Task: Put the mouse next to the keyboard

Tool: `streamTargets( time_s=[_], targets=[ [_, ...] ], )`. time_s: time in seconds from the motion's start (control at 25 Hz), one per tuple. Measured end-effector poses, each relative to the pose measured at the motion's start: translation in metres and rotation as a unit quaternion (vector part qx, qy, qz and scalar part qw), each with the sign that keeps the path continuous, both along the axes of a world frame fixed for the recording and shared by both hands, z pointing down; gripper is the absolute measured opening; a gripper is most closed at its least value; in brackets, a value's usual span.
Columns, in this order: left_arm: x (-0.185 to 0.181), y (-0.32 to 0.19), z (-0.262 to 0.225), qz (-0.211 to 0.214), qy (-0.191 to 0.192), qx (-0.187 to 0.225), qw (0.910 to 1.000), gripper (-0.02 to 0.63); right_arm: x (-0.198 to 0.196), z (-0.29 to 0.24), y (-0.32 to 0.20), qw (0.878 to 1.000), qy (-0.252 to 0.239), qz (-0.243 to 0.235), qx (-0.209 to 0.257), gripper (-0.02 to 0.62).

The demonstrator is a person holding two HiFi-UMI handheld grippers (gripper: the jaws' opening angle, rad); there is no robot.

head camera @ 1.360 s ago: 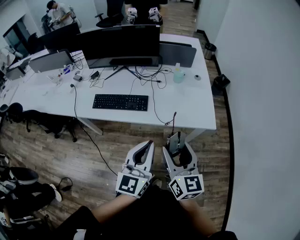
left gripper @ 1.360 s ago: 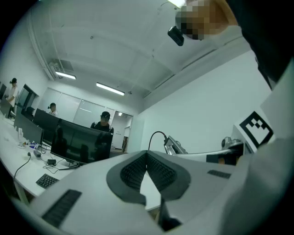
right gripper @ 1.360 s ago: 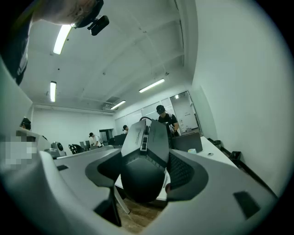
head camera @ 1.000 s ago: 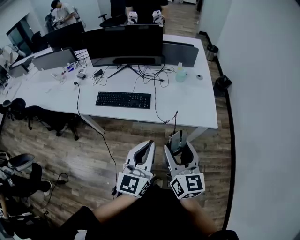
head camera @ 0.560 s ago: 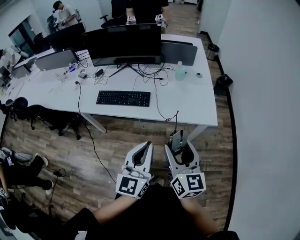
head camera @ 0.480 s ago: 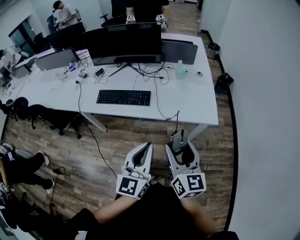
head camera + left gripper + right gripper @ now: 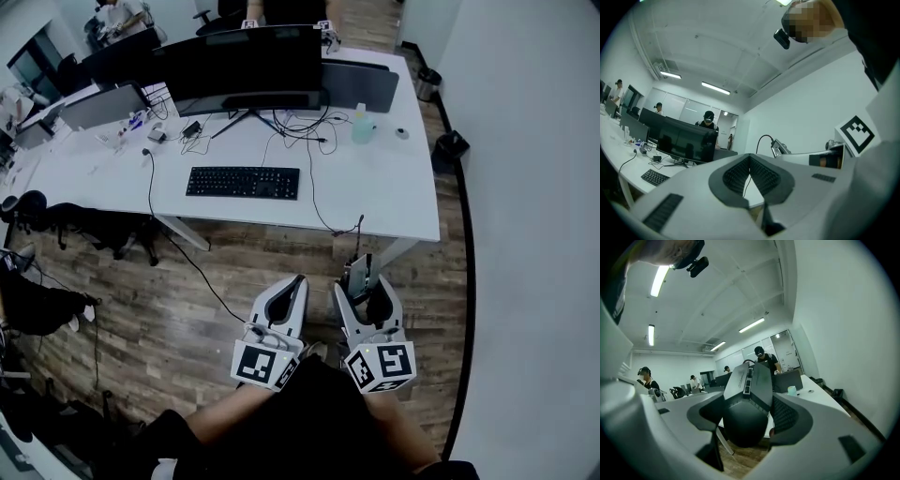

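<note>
Head view: both grippers sit low at 6 o'clock over the wood floor (image 7: 187, 300), short of the white desk (image 7: 394, 202). The right gripper (image 7: 364, 284) has its jaws pinching a black mouse (image 7: 358, 273), held on end. Its cable seems to run toward the desk edge, but it is thin and hard to trace. The left gripper (image 7: 298, 280) has its jaws pressed together at the tips with nothing between. The black keyboard (image 7: 243, 182) lies on the desk at 11 o'clock, well apart from the mouse, in front of a wide monitor (image 7: 244, 70).
</note>
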State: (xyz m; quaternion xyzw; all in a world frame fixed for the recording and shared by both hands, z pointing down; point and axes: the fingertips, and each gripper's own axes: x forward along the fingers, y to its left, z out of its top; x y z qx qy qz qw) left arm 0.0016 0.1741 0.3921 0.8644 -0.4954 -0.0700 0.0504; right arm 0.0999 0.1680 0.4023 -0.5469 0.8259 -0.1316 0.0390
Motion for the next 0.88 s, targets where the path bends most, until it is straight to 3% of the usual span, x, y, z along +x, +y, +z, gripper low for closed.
streamTargets(
  time_s=[0.4, 0.88],
  targets=[
    [-0.007, -0.055, 0.015, 0.004, 0.006, -0.018, 0.9998, 0.003, -0.006, 0.025, -0.044, 0.999, 0.012, -0.004, -0.032, 0.308],
    [-0.011, -0.150, 0.013, 0.023, 0.029, -0.029, 0.9989, 0.003, -0.009, 0.022, -0.132, 0.998, 0.007, 0.013, -0.054, 0.308]
  ],
)
